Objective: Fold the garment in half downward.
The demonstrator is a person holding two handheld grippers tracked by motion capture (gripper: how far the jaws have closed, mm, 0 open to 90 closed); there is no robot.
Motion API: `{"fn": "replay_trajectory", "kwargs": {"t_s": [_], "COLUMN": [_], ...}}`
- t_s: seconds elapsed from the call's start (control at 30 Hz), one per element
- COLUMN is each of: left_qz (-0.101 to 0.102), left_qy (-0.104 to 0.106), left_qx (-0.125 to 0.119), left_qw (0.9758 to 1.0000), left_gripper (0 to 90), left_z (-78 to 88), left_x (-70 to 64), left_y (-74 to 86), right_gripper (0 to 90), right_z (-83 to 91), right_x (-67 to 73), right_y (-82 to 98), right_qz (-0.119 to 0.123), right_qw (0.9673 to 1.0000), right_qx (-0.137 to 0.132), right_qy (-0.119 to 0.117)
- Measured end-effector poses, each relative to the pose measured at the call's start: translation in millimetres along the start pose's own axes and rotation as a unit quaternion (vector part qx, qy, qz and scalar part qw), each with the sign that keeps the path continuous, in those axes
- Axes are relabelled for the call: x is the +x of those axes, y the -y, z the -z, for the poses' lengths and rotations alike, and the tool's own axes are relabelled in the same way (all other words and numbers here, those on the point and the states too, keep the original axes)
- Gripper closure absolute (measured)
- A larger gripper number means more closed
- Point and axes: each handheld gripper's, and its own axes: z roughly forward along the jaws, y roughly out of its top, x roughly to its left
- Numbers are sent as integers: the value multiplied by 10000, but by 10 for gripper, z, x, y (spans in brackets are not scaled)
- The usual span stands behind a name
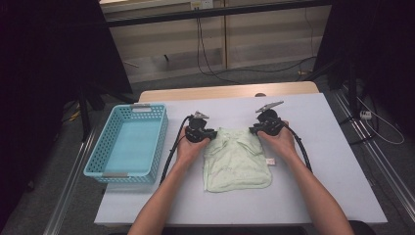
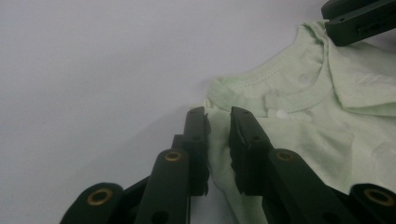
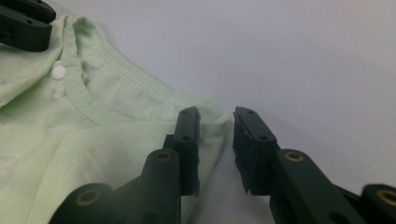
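A pale green little shirt [image 1: 237, 159] lies folded on the white table [image 1: 318, 147], neckline away from the person. My left gripper [image 1: 212, 133] is at its top left shoulder. In the left gripper view the jaws of my left gripper [image 2: 218, 113] stand a narrow gap apart, with the shirt's [image 2: 327, 126] edge running into that gap. My right gripper [image 1: 253, 130] is at the top right shoulder. In the right gripper view its jaws [image 3: 217, 112] are also close together, and the shirt's [image 3: 70, 140] corner reaches the left jaw. Neither pair of pads visibly presses the cloth.
An empty light blue plastic basket [image 1: 129, 147] stands on the table's left side. A small white tag [image 1: 269, 160] lies by the shirt's right edge. Black cables trail from both grippers toward the person. Bare table extends right of the shirt and beyond it.
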Motion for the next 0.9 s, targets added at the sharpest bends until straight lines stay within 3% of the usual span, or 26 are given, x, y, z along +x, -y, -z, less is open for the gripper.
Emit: {"fn": "replay_trajectory", "kwargs": {"t_s": [0.13,0.23,0.33,0.4,0.6,0.9], "left_qz": [132,154,303,247,390,394], "left_qy": [195,198,280,191,294,295], "left_qx": [-7,-18,-74,-108,-116,-250], "left_qw": [9997,9997,9991,9995,9987,9985], "left_gripper": [835,871,879,884,886,887], "left_z": [-4,-11,-9,-7,10,75], "left_x": [22,19,48,45,83,71], "left_y": [4,3,15,18,22,-17], "right_gripper": [840,897,900,900,900,900], "right_z": [-4,-8,-9,-6,10,121], "right_x": [-21,-29,-32,-36,-86,-116], "right_y": [9,12,14,16,22,-8], "right_qz": [-114,-220,-236,-278,-476,-548], "right_qw": [9999,9994,9993,9991,9978,9963], "right_qx": [-56,-54,-70,-73,-203,-495], "right_qy": [-111,-263,-272,-296,-404,-438]}}
